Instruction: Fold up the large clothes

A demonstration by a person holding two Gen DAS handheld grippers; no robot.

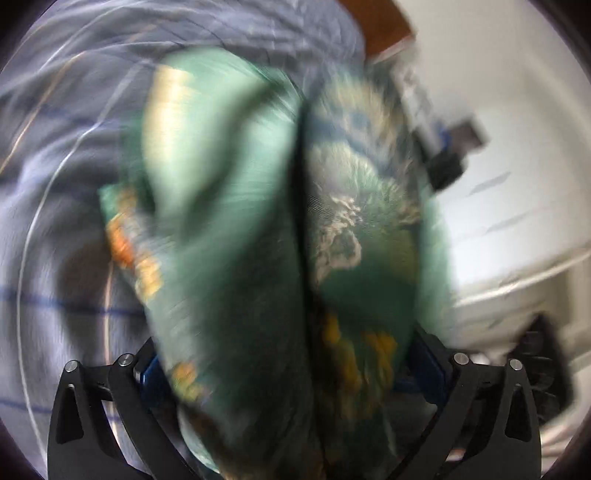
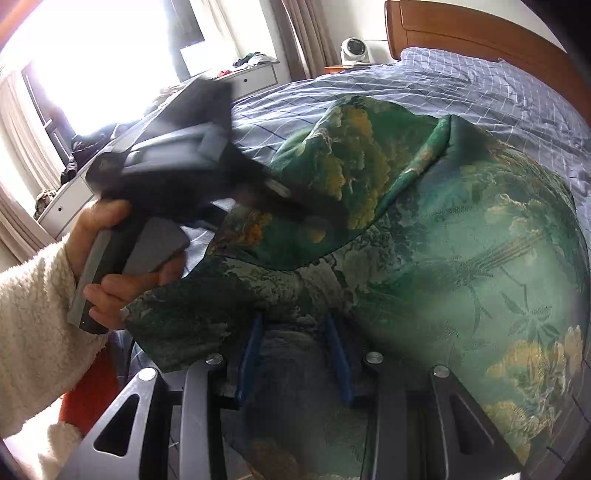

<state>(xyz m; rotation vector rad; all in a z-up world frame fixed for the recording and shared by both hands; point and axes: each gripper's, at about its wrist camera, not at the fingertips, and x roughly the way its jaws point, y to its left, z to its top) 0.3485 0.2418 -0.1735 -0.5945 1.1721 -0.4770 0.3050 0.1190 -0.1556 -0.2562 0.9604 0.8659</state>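
A large green garment with yellow and white floral print point(image 2: 461, 240) lies bunched on the bed. In the blurred left wrist view its cloth point(image 1: 258, 221) hangs in thick folds between the blue pads of my left gripper point(image 1: 288, 373), which is shut on it. My right gripper point(image 2: 295, 354) holds a fold of the same cloth between its blue pads point(image 2: 249, 354). In the right wrist view the left gripper point(image 2: 310, 218), held by a hand in a white fleece sleeve, lifts an edge of the garment above the bed.
The bed has a blue checked cover point(image 2: 443, 77) and a wooden headboard point(image 2: 461, 29). A white fan point(image 2: 354, 50) stands on a nightstand beside it. White drawers point(image 2: 251, 79) and a bright window point(image 2: 92, 55) are at the left.
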